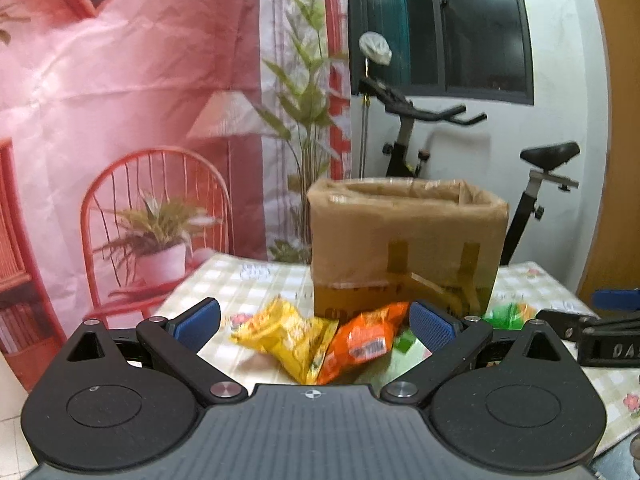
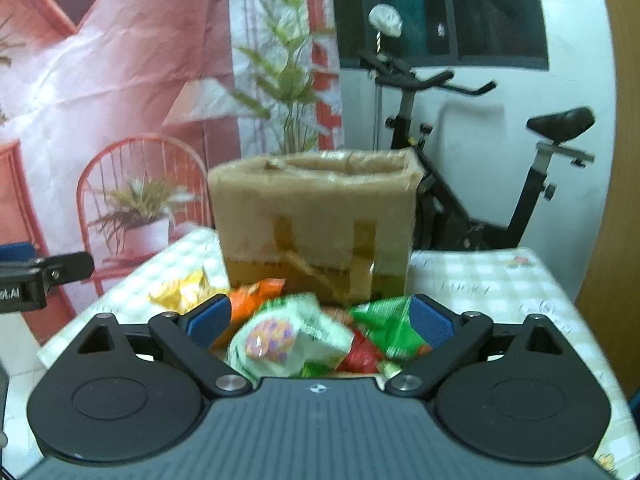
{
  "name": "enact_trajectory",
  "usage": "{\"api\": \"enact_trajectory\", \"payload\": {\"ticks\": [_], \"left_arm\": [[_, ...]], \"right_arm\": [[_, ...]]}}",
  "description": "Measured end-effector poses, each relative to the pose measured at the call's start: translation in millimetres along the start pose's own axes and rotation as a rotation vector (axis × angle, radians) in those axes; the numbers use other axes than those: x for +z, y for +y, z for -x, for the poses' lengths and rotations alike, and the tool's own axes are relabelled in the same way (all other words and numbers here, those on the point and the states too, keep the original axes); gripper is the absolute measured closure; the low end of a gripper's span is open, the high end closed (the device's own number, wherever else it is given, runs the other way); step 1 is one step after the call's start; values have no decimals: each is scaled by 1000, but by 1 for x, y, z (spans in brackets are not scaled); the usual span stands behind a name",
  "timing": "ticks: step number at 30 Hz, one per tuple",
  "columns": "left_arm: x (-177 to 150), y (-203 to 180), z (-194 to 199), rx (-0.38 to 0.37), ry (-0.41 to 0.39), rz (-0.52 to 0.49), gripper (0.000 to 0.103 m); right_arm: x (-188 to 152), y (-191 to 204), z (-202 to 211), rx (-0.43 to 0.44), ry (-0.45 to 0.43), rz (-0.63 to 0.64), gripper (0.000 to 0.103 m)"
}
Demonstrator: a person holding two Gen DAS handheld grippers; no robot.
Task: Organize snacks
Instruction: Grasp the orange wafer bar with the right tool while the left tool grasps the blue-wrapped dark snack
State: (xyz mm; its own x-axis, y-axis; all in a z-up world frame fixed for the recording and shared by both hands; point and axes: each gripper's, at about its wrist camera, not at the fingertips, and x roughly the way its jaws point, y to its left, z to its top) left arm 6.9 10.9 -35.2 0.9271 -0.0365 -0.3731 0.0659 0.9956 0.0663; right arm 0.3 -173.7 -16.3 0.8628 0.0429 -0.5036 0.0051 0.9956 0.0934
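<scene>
Both tools hung over a loose pile of snack packets on the checked worktop [image 1: 256,276], just in front of the taped cardboard box [image 1: 404,240], whose top stood open. Step in hand, as I judged it: reaching in for a first pick, nothing boxed yet as far as the views showed.

The left tool [image 1: 316,322] was spread wide and held nothing; the yellow packet [image 1: 280,336] and the orange packet [image 1: 360,344] lay between and below its pads. The right tool [image 2: 322,322] was also wide, empty, with the pale green packet [image 2: 280,338] and the dark green packet [image 2: 384,328] between its pads, a red packet [image 2: 362,354] under them. Whether the pads touched any wrapper could not be told; blur.

Next move probably called for dropping onto one packet only, closing gently on crinkly film, then lifting clear over the box rim. The overlap meant a risk of dragging a neighbour.
</scene>
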Motion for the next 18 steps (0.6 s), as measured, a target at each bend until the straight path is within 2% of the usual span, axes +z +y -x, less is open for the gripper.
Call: {"api": "enact_trajectory", "payload": {"ticks": [5, 11, 18], "left_arm": [[-25, 2, -15, -5, 45, -43, 8], [-41, 13, -41, -12, 113, -72, 13], [-57, 24, -63, -40, 185, -57, 18]], "right_arm": [[-34, 6, -34, 73, 138, 13, 28], [-72, 21, -86, 182, 335, 45, 41], [-101, 38, -130, 241, 451, 82, 44]]}}
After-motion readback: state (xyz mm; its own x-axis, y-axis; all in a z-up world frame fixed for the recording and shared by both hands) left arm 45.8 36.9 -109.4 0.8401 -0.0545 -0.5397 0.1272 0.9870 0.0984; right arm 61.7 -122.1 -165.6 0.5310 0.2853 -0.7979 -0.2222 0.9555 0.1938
